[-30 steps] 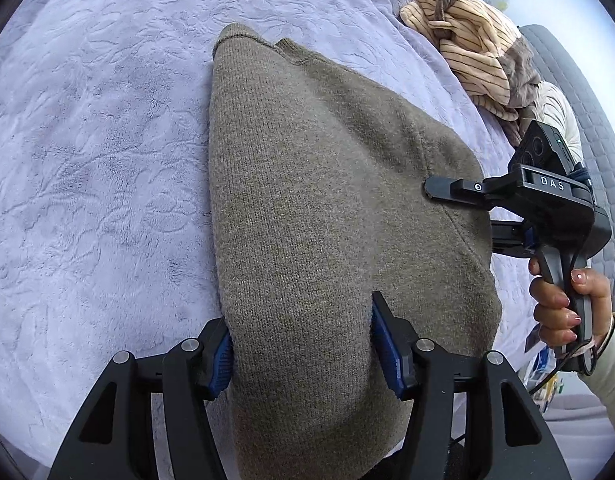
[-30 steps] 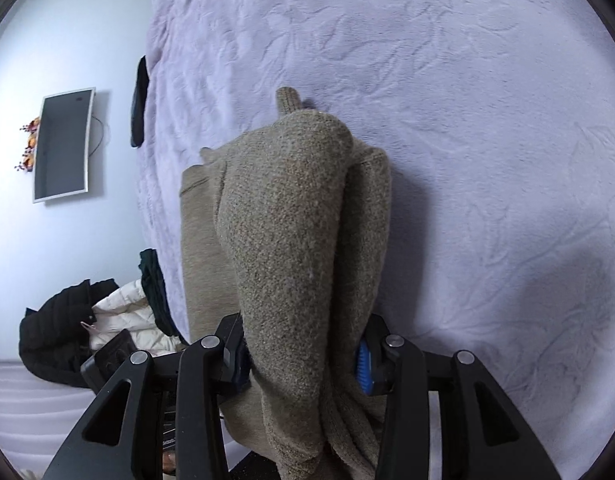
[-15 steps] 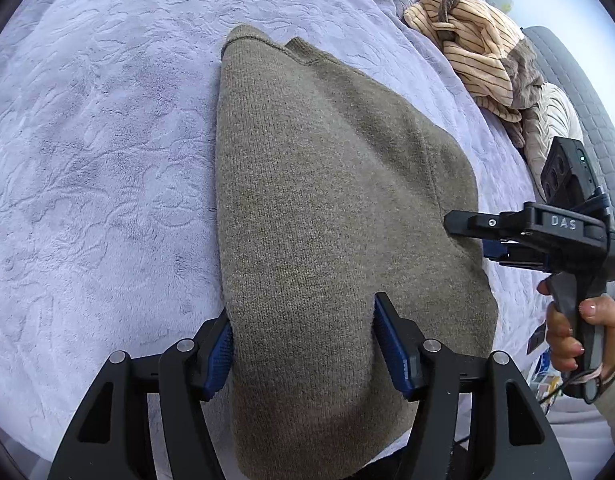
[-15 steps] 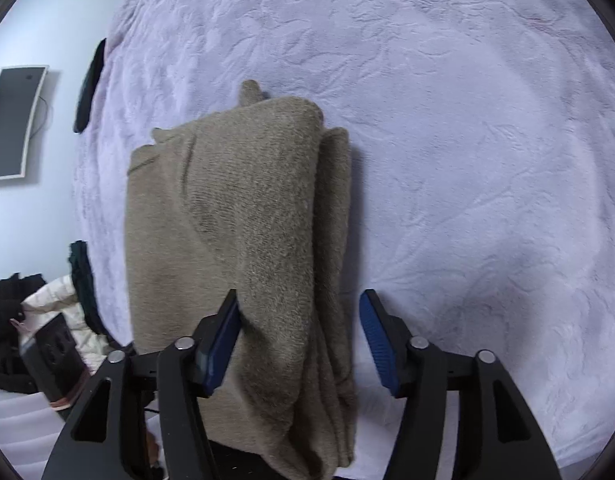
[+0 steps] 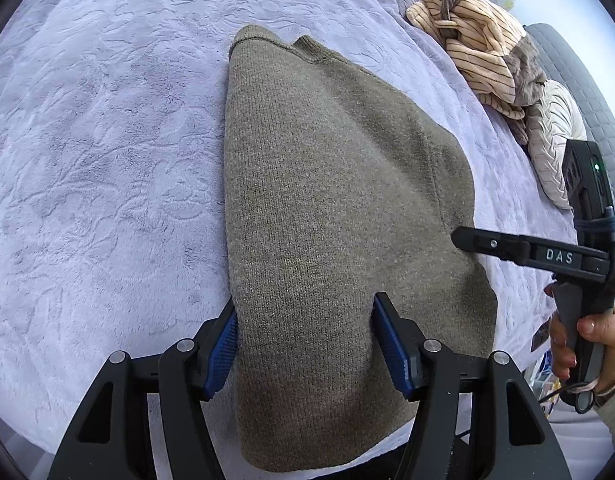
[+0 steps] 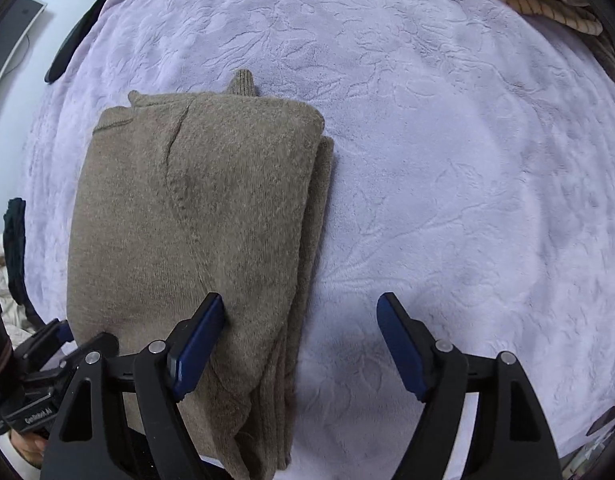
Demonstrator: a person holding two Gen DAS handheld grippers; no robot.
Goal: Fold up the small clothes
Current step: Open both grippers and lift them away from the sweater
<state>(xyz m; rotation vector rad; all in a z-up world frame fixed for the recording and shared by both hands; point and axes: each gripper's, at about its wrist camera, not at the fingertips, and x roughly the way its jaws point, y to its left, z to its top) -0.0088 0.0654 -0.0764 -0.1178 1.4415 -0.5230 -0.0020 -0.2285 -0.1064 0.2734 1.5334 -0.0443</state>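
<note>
Sweater (image 5: 327, 220) fills left tongs' (image 5: 307, 344) clamp; right tongs (image 6: 301, 344), just opening, gape above blanket (image 6: 467, 200).

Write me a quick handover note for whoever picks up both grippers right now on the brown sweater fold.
Left gripper: closed on the near end of the brown sweater, pads pressing both sides of a thick fold.
Right gripper: open, jaws have just been opening. It has let the sweater go; one pad sits over the sweater's edge, the other over bare purple blanket.
Sweater: lies folded in layers on the blanket, one cuff poking out at the far end.
Waiting: a striped garment in the pile at the bed's far corner.
Done: this fold looks laid down.
Left: release the left grip, tidy the cuff, probably take the next piece.
</note>
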